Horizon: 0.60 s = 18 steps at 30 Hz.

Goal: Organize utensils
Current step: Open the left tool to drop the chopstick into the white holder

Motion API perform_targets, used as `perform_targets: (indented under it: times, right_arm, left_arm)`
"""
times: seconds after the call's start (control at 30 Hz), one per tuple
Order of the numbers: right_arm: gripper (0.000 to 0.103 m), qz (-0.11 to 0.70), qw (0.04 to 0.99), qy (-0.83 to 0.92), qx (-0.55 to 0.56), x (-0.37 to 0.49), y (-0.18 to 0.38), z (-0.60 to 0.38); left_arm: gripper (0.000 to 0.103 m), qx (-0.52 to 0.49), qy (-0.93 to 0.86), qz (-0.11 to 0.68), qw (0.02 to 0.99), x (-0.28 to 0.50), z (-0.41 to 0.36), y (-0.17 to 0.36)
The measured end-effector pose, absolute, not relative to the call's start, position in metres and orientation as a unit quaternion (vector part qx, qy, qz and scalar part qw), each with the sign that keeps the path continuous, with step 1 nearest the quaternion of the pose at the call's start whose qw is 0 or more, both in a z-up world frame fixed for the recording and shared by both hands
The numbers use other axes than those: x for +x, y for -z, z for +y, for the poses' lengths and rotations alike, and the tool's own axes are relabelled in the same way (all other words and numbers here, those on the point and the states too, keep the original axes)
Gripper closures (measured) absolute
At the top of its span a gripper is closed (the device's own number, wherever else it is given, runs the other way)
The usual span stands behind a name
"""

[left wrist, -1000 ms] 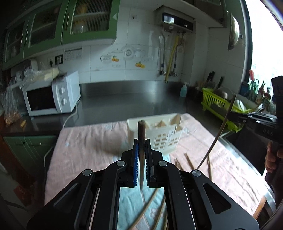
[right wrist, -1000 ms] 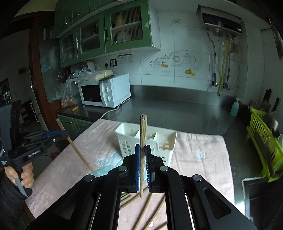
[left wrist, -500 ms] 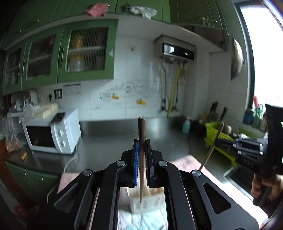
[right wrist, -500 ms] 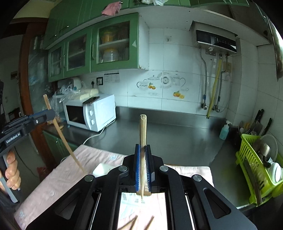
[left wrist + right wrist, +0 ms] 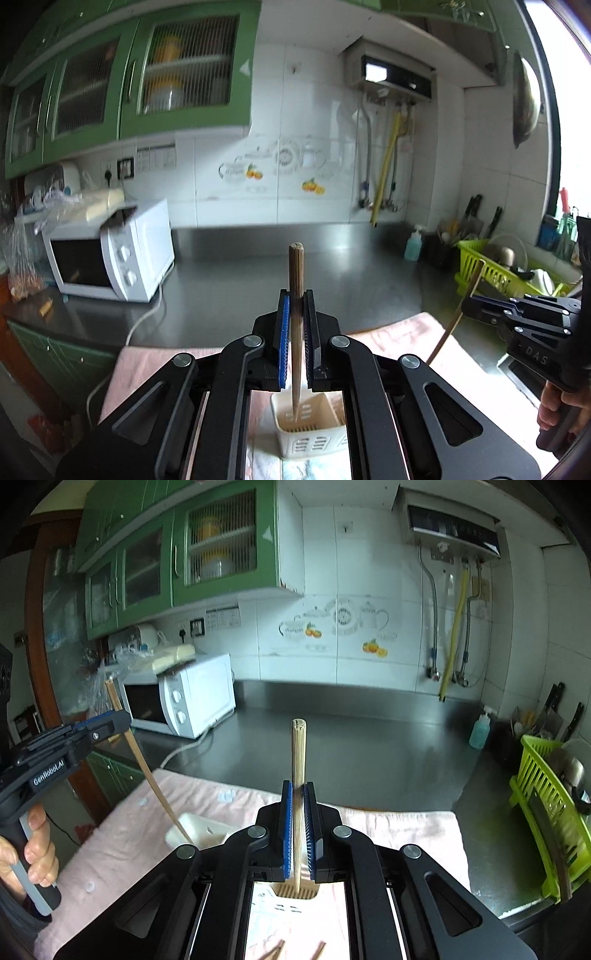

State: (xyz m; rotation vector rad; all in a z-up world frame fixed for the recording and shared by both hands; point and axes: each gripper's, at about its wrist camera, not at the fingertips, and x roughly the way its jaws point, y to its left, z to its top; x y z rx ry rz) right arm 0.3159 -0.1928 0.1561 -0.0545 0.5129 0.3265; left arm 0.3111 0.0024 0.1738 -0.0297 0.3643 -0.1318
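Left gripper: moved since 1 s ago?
Yes. The left gripper tilted up and came in over the white holder: the microwave sits lower in its view, and the holder now lies under the chopstick tip.

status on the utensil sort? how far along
Done: nothing visibly stored; the white holder interior looks empty. In hand: the left gripper is clamped on a dark chopstick over the holder, the right gripper on a lighter chopstick. Left: at least two loose chopsticks on the pink cloth.
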Motion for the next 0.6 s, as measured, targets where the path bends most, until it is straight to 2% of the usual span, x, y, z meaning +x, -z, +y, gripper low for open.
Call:
perform_targets:
  times: [0.2, 0.27, 0.3, 0.37, 0.47, 0.53, 0.6]
  right_arm:
    - [0.096, 0.275, 0.948, -0.155, -0.032, 0.321, -0.135, -0.192]
    - [0.087, 0.273, 0.95, -0.15, -0.036, 0.319, -0.134, -0.193]
    - [0.079, 0.271, 0.95, -0.15, -0.038, 0.317, -0.133, -0.193]
    - [0.075, 0.265, 0.953, -0.14, -0.047, 0.31, -0.136, -0.194]
    - [0.065, 0.257, 0.956, -0.129, -0.054, 0.294, -0.139, -0.198]
    - [0.064, 0.253, 0.957, -0.127, -0.057, 0.279, -0.139, -0.201]
    - [0.06, 0.251, 0.958, -0.123, -0.058, 0.261, -0.138, -0.205]
  left_arm:
    - [0.097, -0.023, 0.067, 0.217, 0.974, 0.322, 0.01, -0.155]
    - [0.094, -0.022, 0.068, 0.218, 0.973, 0.32, 0.011, -0.154]
    - [0.094, -0.023, 0.071, 0.22, 0.973, 0.319, 0.012, -0.155]
    - [0.09, -0.027, 0.071, 0.222, 0.972, 0.316, 0.013, -0.156]
    - [0.077, -0.021, 0.069, 0.219, 0.973, 0.302, 0.014, -0.158]
    - [0.068, -0.017, 0.069, 0.215, 0.974, 0.289, 0.014, -0.159]
    - [0.068, -0.014, 0.07, 0.211, 0.975, 0.273, 0.015, -0.159]
